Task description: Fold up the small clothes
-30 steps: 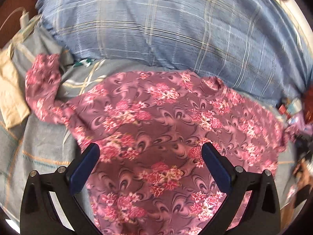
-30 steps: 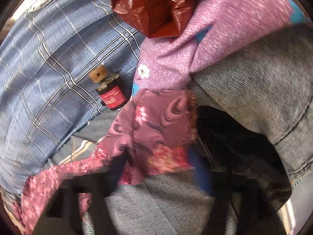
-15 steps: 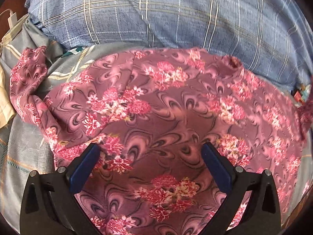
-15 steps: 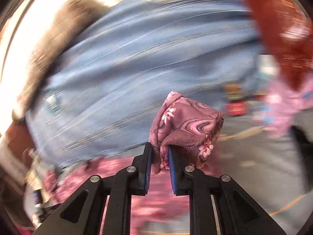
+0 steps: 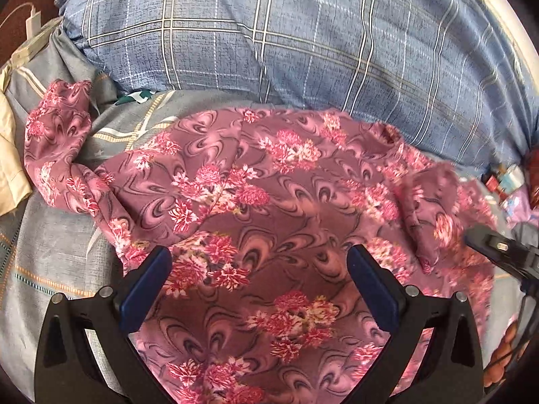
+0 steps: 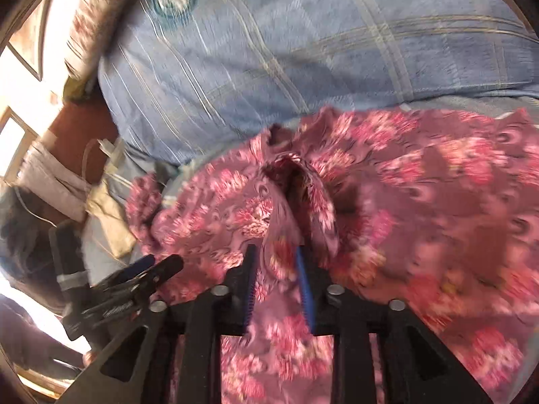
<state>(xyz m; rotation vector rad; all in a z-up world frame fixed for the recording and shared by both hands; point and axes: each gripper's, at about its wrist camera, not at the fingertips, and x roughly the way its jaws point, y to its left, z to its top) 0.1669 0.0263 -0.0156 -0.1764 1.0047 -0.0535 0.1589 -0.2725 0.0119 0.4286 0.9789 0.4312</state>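
A mauve floral garment [image 5: 269,208] lies spread on the bed, one sleeve [image 5: 57,155] bunched at the left. My left gripper [image 5: 259,269] is open wide and empty, hovering over the garment's middle. My right gripper [image 6: 278,262] is shut on the garment's right sleeve [image 6: 296,195] and holds it folded inward over the body of the garment [image 6: 438,208]. The right gripper shows at the right edge of the left wrist view [image 5: 498,252], and the left gripper shows in the right wrist view [image 6: 141,276].
A large blue plaid pillow [image 5: 303,40] lies behind the garment. A grey striped sheet [image 5: 40,256] covers the bed. A cream cloth [image 5: 10,155] and a white charger [image 5: 33,22] lie at the left. Small bottles and clutter [image 5: 505,178] sit at the right.
My right gripper has carried the right sleeve leftward over the garment's body. The left gripper has stayed open over the garment, pulling back slightly.
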